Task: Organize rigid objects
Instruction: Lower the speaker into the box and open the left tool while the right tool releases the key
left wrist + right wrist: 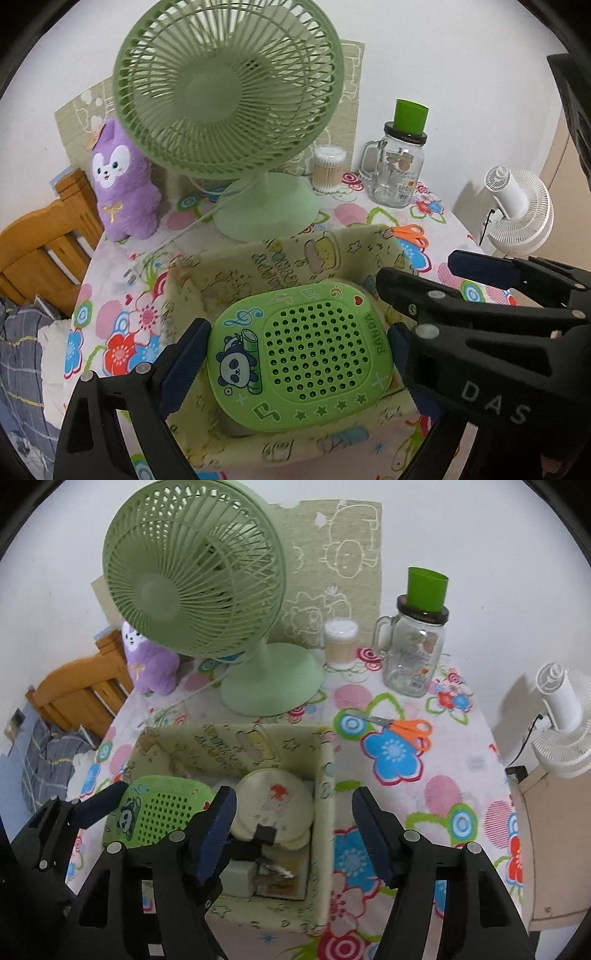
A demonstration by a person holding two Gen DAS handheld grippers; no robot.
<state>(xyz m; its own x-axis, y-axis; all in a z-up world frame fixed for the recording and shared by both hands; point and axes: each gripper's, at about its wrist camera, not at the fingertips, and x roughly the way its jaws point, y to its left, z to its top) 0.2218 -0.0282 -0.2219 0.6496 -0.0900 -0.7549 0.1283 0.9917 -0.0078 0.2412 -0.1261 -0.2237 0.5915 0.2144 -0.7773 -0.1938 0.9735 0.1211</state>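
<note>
Green perforated panda-print case (299,356) is clamped in the left gripper (295,354) above the near patterned fabric box (325,775); right gripper (293,825) stands released.

Floral-clothed table (443,775), green fan (273,686), jar (412,661), scissors (402,727), storage box (325,830)

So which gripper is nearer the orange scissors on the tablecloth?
Right. The right gripper hangs open at the storage box's right wall, scissors beyond it. The left gripper, gripping the green panda speaker, is farther left.
</note>
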